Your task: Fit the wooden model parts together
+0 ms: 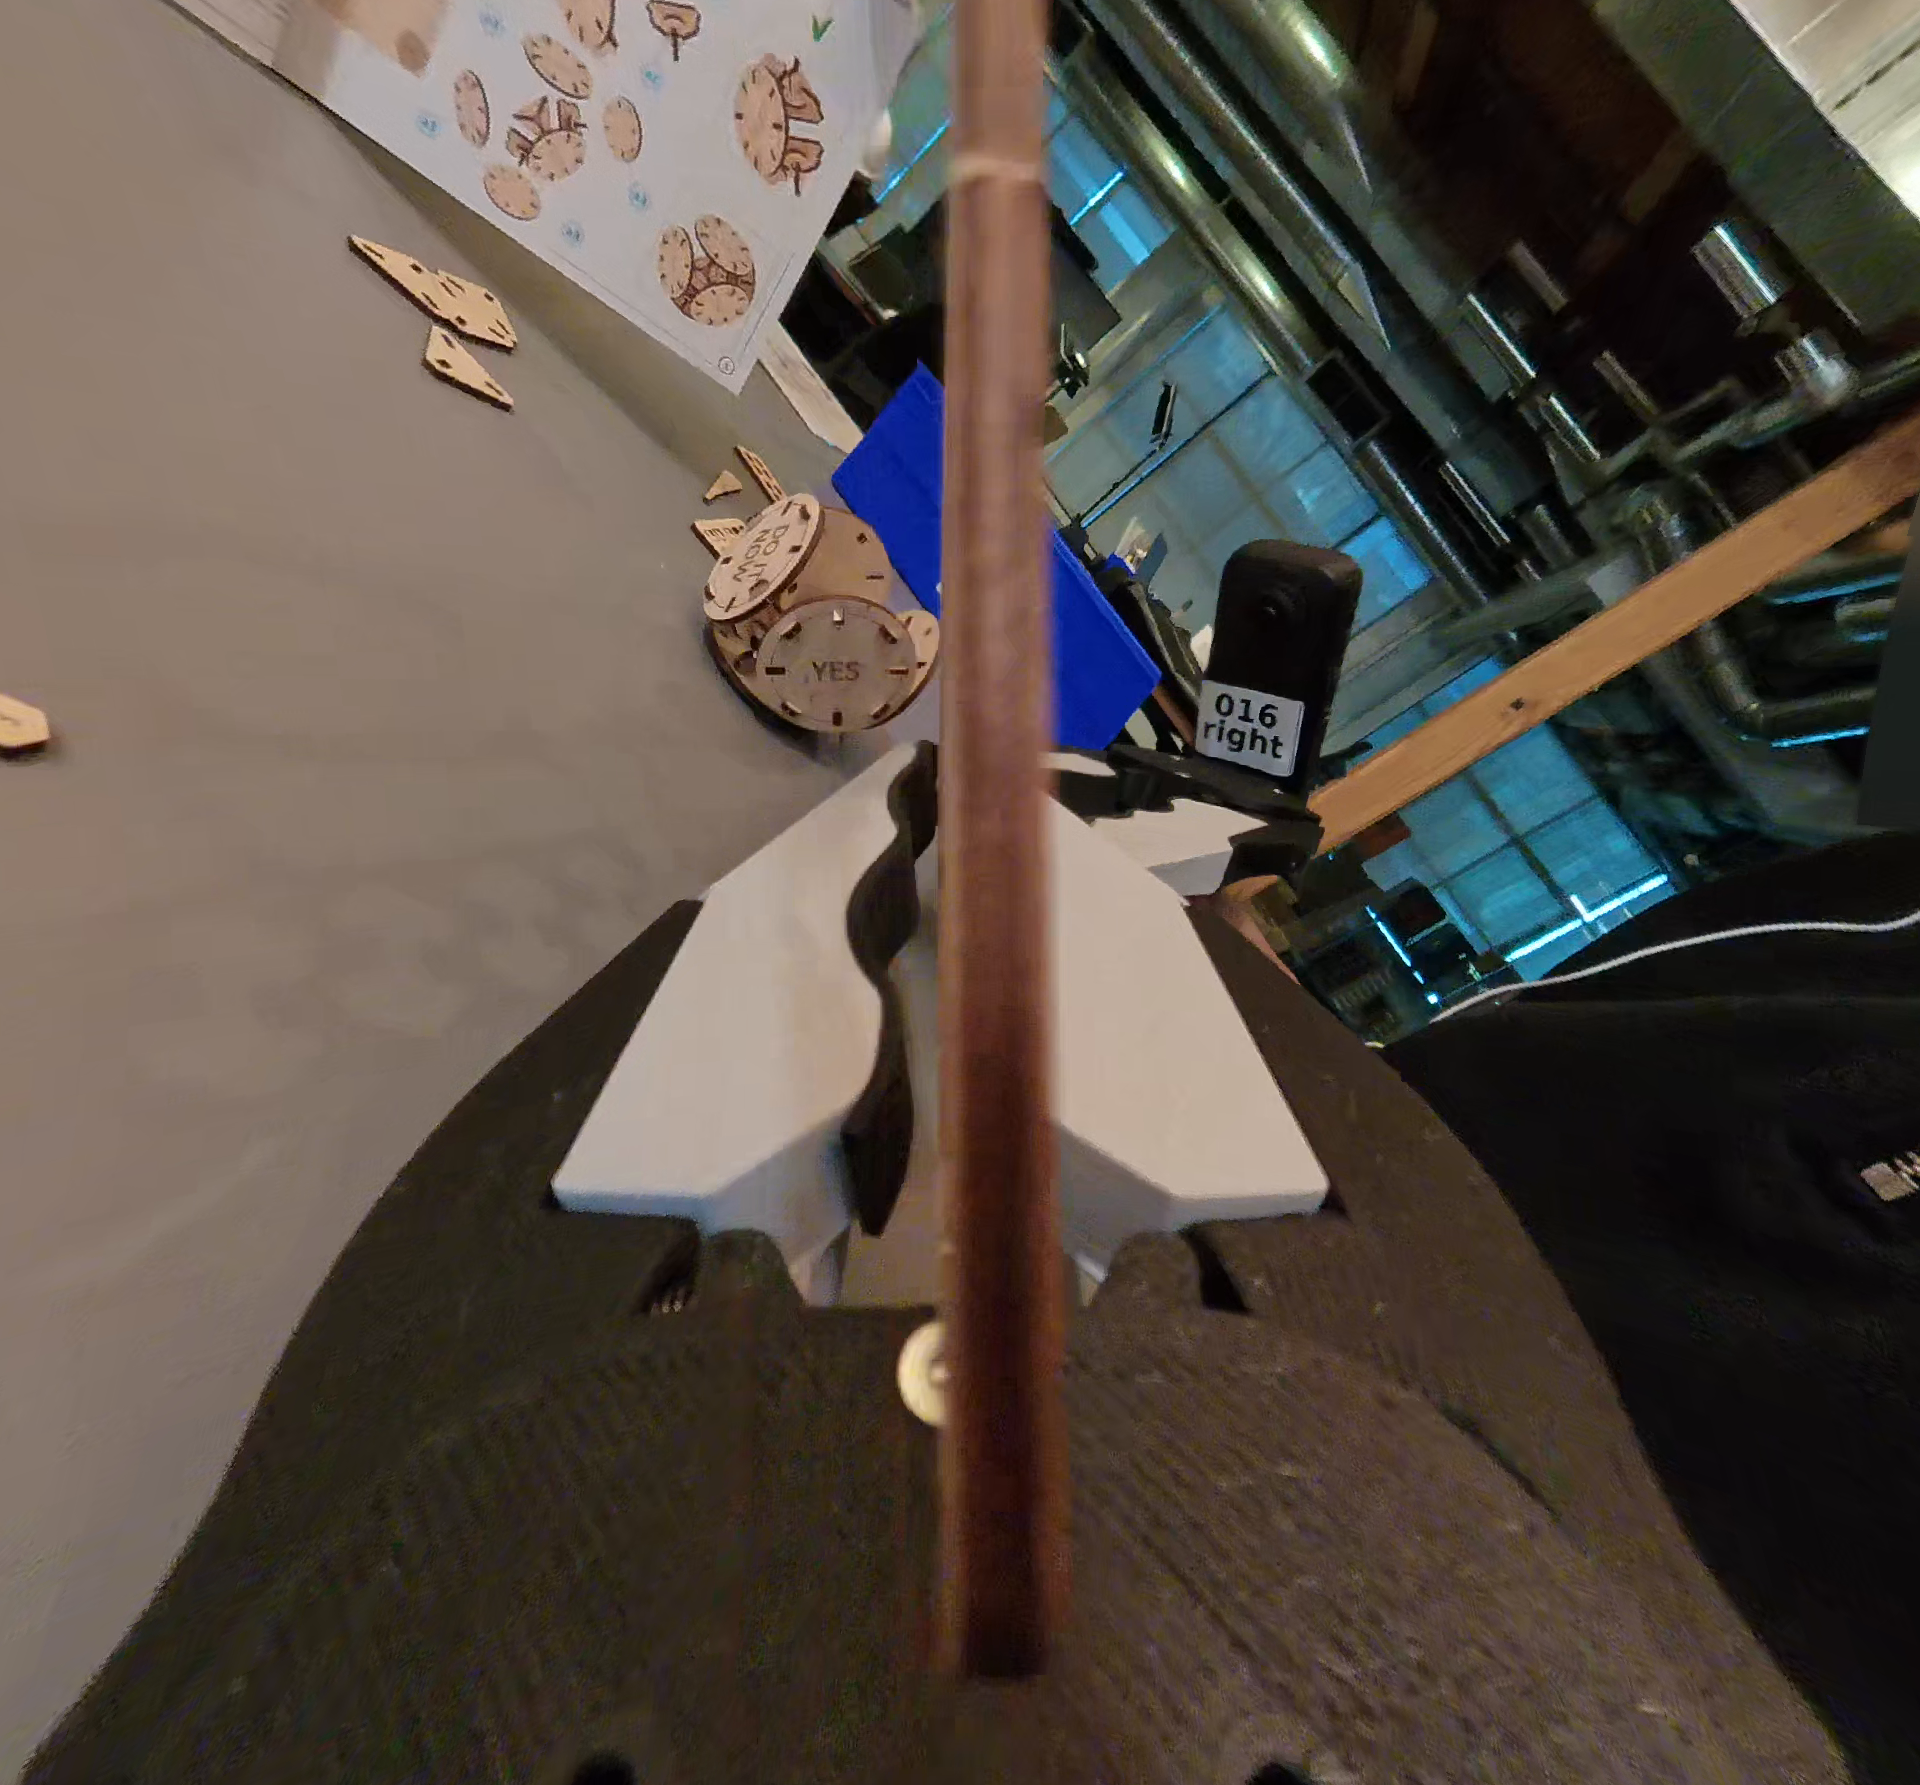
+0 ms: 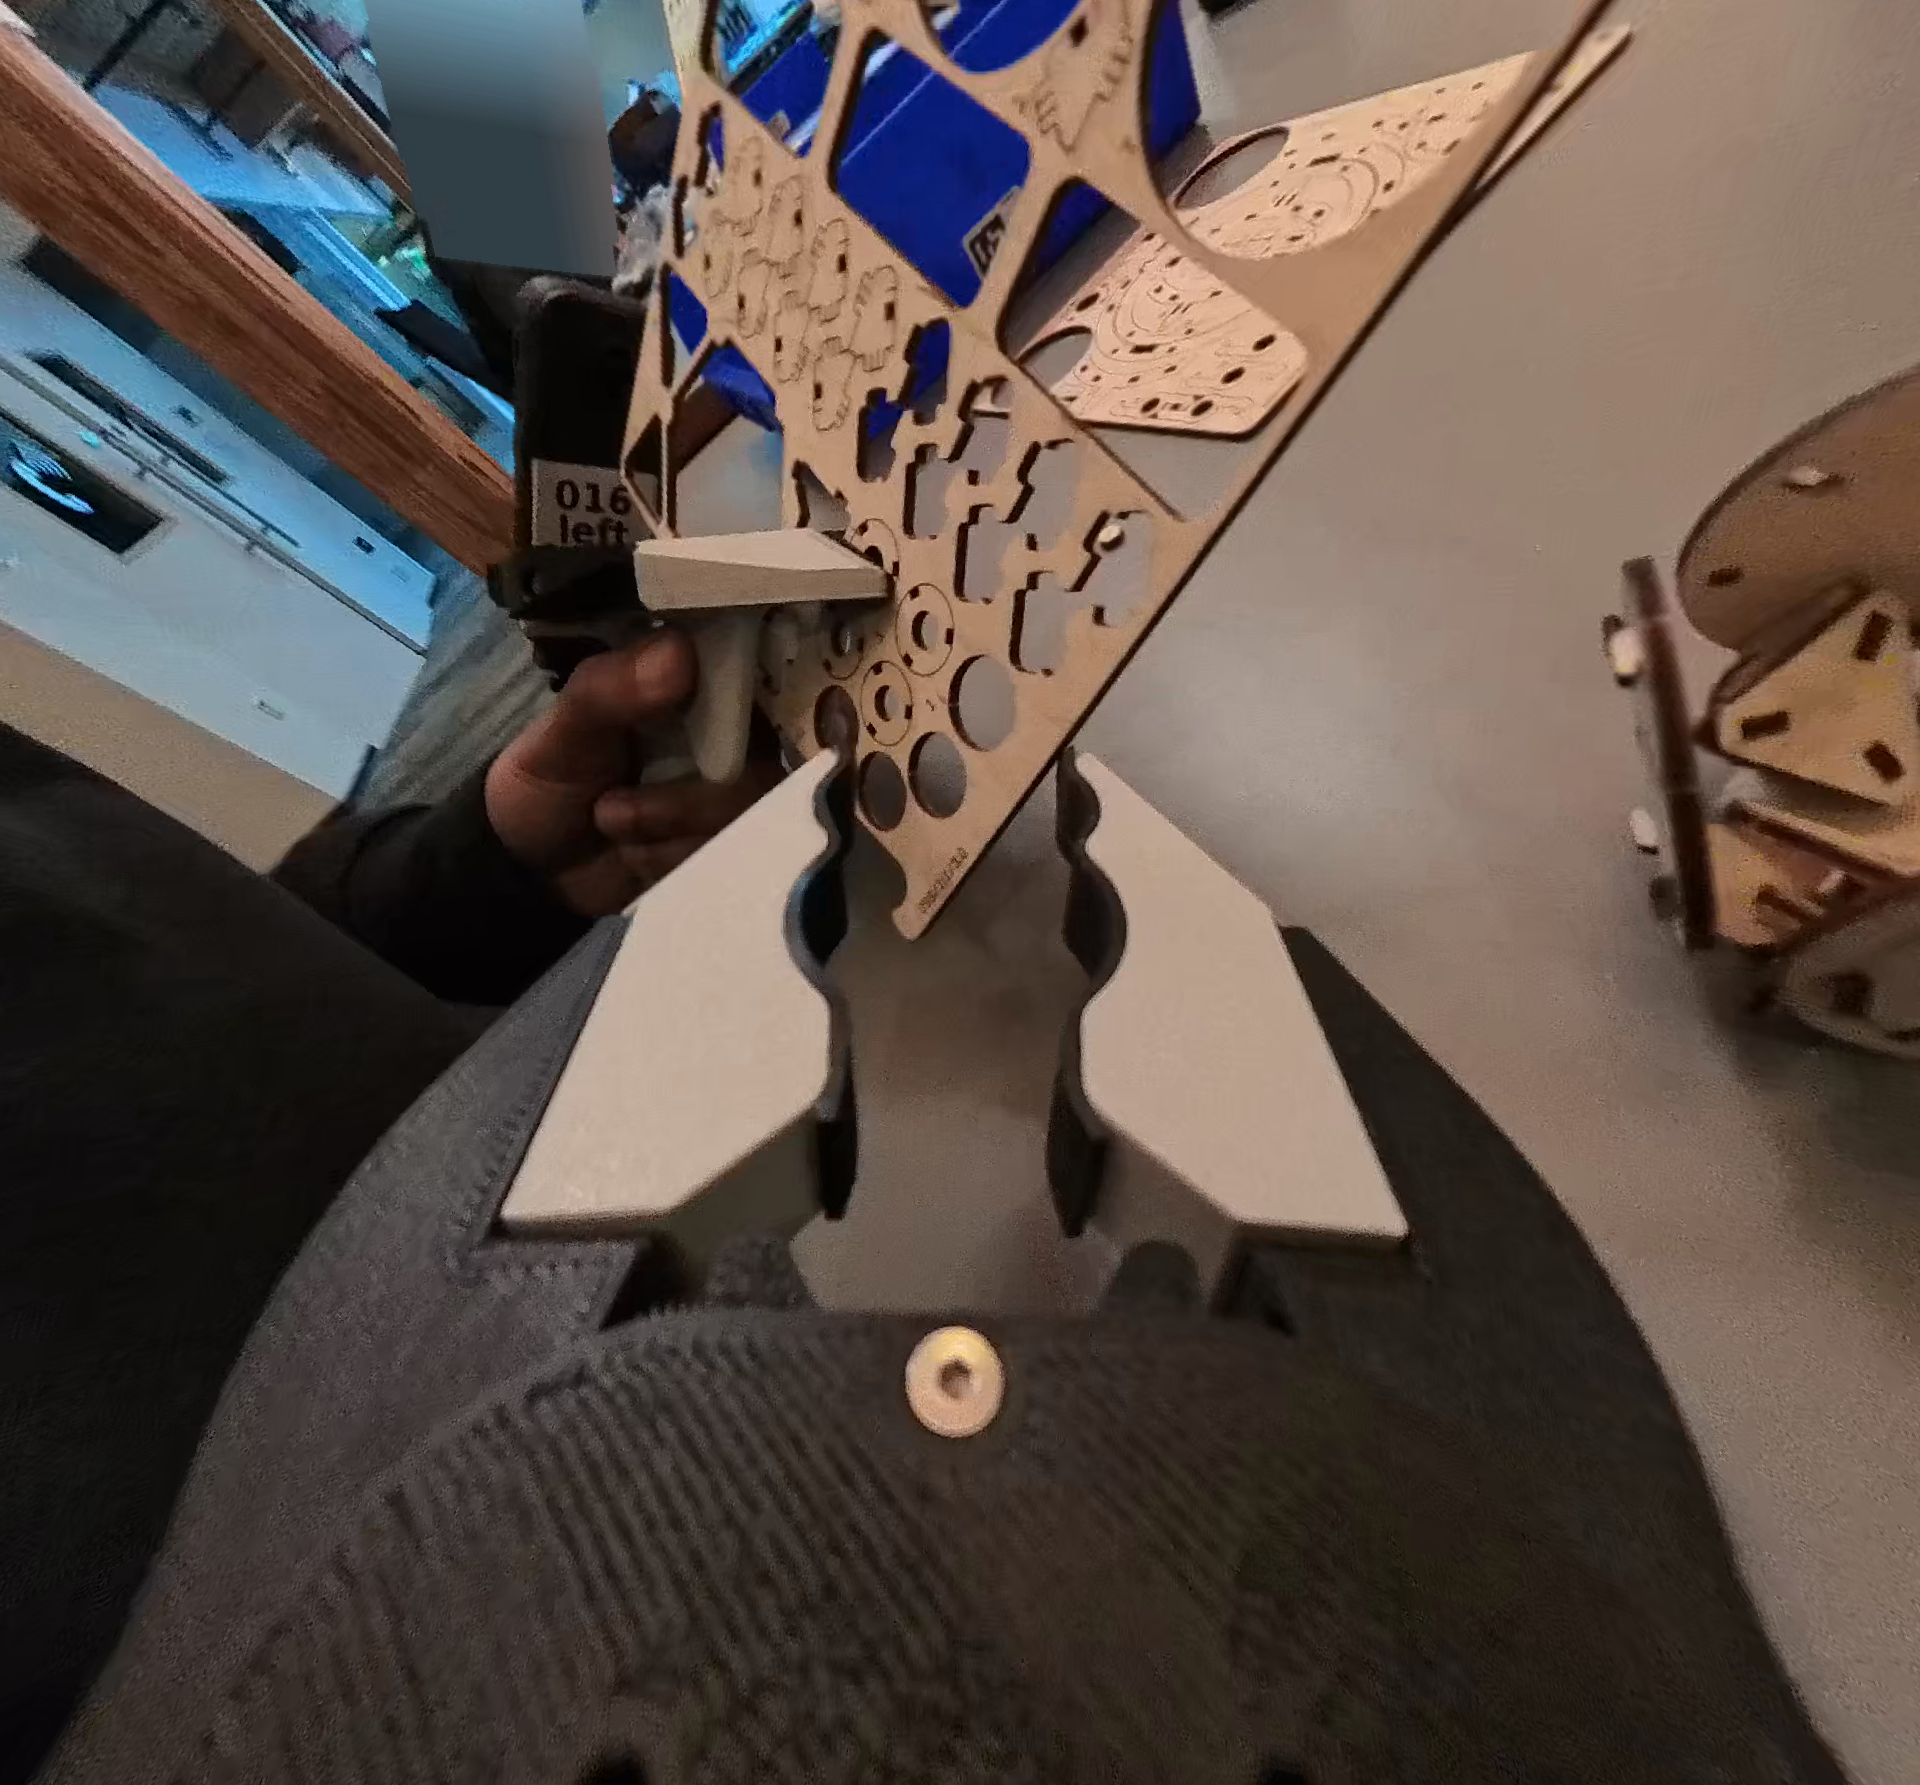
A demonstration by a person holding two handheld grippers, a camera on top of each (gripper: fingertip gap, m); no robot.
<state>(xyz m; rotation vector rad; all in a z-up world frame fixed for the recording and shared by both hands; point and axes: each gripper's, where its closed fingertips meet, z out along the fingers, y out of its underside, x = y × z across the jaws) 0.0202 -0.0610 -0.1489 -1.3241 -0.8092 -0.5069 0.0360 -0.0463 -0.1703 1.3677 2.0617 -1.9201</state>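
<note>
The left claw (image 2: 868,582) is clamped on the edge of a laser-cut plywood sheet (image 2: 1039,385), held tilted above the grey table (image 2: 1455,592). The right claw (image 2: 951,800) stands apart, its fingers flanking the sheet's lower corner without pressing it. A half-built wooden model (image 2: 1787,696) sits near the table's right edge.

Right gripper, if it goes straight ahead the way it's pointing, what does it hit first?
Most likely the wooden sheet full of cut-out holes. Its lower corner already sits between the right gripper's open fingers, which don't seem to press it. The left gripper holds the sheet.
</note>
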